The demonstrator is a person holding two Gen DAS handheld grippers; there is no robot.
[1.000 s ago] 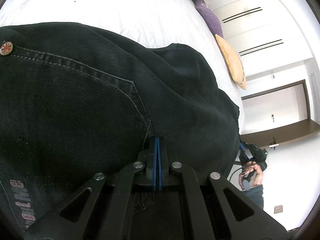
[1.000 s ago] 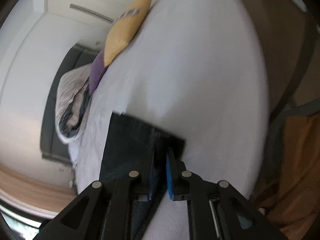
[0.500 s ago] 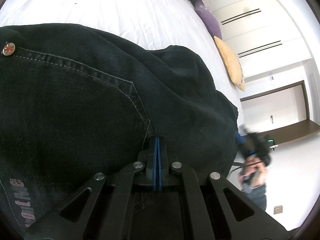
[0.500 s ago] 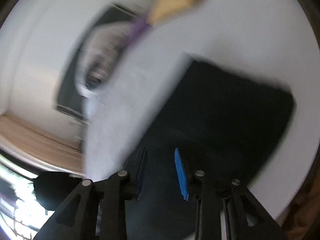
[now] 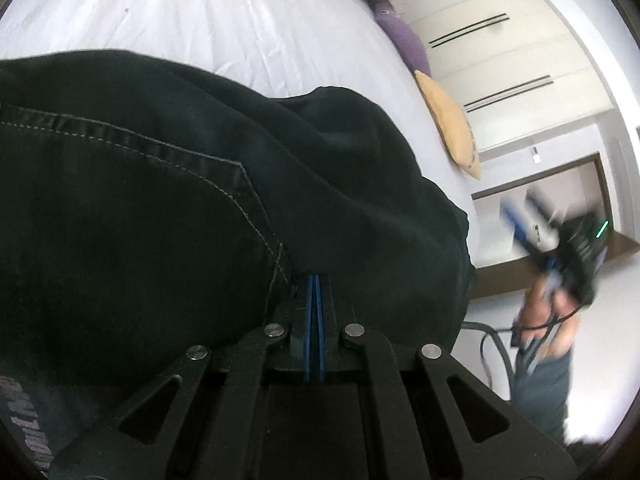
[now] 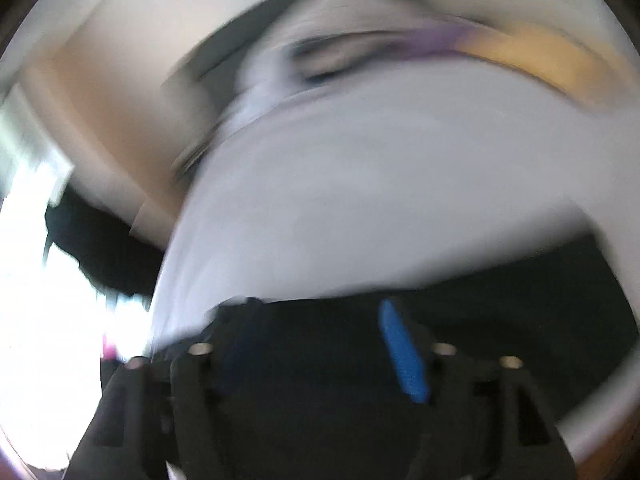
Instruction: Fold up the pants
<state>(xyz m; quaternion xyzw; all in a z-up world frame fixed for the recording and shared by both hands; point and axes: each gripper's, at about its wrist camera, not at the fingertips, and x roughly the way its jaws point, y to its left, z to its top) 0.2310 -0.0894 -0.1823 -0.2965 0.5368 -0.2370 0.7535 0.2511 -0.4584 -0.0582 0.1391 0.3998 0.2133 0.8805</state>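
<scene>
Our left tongs [image 5: 314,280] are clenched on the black jeans [image 5: 160,208], heaped on the white bed [image 5: 240,20]. Our right tongs [image 6: 320,344] are opening, nothing pinched, dark denim blurred beneath.

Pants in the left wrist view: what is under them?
The black pants lie on a white bed sheet, which shows only beyond their far edge. Whatever lies directly beneath the cloth is covered. The left gripper is shut on the pants.

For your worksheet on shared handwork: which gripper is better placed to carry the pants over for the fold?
Left. The left gripper is shut on the pants; the right gripper is opening, holding nothing.
</scene>
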